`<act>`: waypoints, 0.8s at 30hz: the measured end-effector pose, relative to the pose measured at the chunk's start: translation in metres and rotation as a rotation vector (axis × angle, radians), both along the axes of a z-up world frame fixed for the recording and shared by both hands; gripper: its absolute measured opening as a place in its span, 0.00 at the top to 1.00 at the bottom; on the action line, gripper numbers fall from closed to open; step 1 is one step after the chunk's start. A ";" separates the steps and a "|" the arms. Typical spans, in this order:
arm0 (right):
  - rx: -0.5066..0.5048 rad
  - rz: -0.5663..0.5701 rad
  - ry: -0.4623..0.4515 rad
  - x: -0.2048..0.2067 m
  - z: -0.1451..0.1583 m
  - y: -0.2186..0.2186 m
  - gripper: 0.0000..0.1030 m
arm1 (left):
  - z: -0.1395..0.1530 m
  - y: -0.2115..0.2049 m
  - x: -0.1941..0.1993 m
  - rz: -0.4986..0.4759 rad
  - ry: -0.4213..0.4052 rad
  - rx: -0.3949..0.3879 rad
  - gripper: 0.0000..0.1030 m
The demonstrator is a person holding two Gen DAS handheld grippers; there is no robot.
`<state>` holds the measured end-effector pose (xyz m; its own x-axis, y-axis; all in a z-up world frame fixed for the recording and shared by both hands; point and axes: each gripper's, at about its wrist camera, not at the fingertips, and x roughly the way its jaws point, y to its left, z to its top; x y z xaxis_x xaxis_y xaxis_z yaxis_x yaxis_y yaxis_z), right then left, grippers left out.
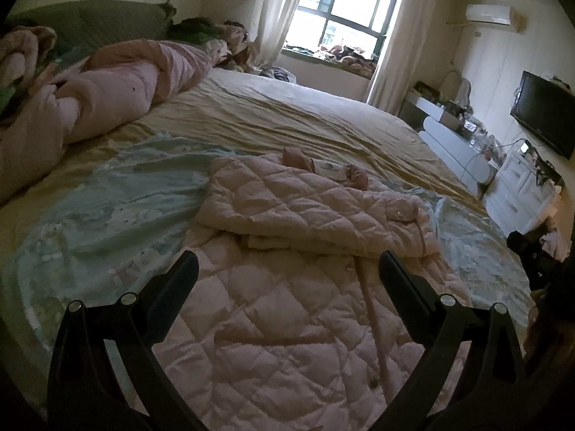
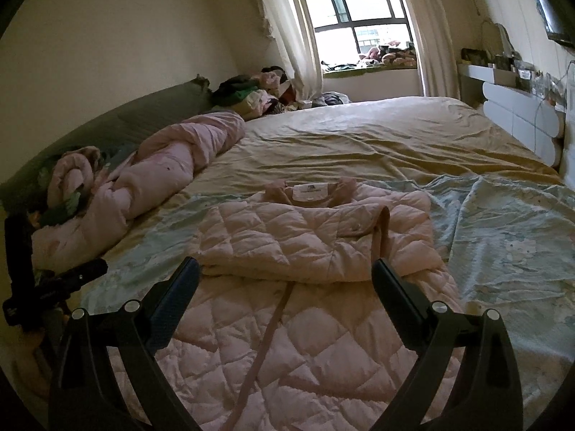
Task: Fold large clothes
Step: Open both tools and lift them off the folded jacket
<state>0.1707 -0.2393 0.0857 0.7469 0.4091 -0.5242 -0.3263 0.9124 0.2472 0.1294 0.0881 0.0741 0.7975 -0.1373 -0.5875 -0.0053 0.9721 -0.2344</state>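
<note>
A pale pink quilted coat lies flat on the bed, its sleeves folded across the chest and its collar at the far end. It also shows in the right wrist view, with a white label at the collar. My left gripper is open and empty, hovering over the coat's lower half. My right gripper is open and empty, also over the lower half, just short of the folded sleeves. The left gripper shows at the left edge of the right wrist view.
The coat rests on a light blue patterned sheet over a beige bedsheet. A rolled pink duvet and piled clothes lie along the bed's left and far side. White drawers and a TV stand to the right.
</note>
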 end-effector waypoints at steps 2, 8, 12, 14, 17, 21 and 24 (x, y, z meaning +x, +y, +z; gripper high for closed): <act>-0.004 0.006 -0.002 -0.004 0.000 0.000 0.07 | -0.002 0.002 -0.003 0.002 0.004 -0.002 0.09; -0.005 0.016 0.006 -0.016 -0.005 -0.003 0.07 | -0.009 0.005 -0.017 0.019 0.021 0.010 0.09; -0.005 0.025 0.012 -0.023 -0.008 -0.002 0.07 | -0.014 0.007 -0.026 0.032 0.028 0.022 0.09; -0.009 0.030 0.017 -0.026 -0.011 -0.002 0.07 | -0.017 0.009 -0.030 0.040 0.034 0.021 0.09; -0.017 0.032 0.026 -0.030 -0.014 -0.003 0.07 | -0.023 0.012 -0.036 0.049 0.046 0.022 0.09; -0.019 0.032 0.041 -0.034 -0.022 -0.004 0.07 | -0.032 0.016 -0.042 0.056 0.069 0.029 0.09; -0.021 0.036 0.057 -0.037 -0.030 -0.005 0.07 | -0.040 0.020 -0.047 0.064 0.086 0.036 0.09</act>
